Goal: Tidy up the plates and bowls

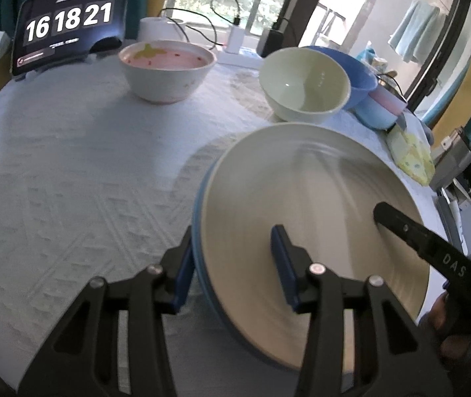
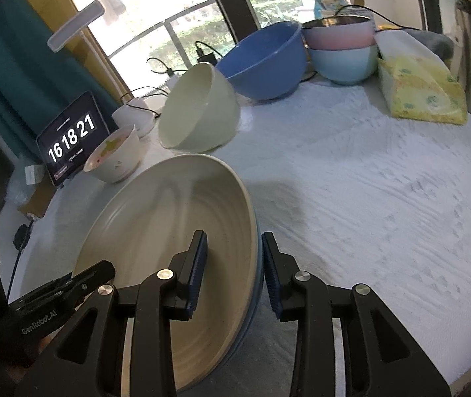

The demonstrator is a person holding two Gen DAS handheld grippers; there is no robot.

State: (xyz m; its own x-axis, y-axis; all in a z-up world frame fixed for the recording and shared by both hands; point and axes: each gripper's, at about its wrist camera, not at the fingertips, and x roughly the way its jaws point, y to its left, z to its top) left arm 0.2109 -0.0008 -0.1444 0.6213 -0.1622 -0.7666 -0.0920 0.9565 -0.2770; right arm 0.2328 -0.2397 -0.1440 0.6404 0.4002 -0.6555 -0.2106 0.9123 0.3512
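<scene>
Your left tool (image 1: pixel 235 264) and right tool (image 2: pixel 235 278) each clamp opposite rims of the cream ribbed plate (image 1: pixel 301 205), seemingly stacked on a blue one, near you above the white-clothed surface (image 1: pixel 70 165). Farther off, the pale green bowl (image 1: pixel 305 86) is empty; the pink-lined white bowl (image 1: pixel 167 71) shows specks.

Both grippers are showing black skeletal linkages, silver pivot screws, blue ribbed pads (image 2: pixel 199 264); white "GenRobot.AI" lettering on the left.
</scene>
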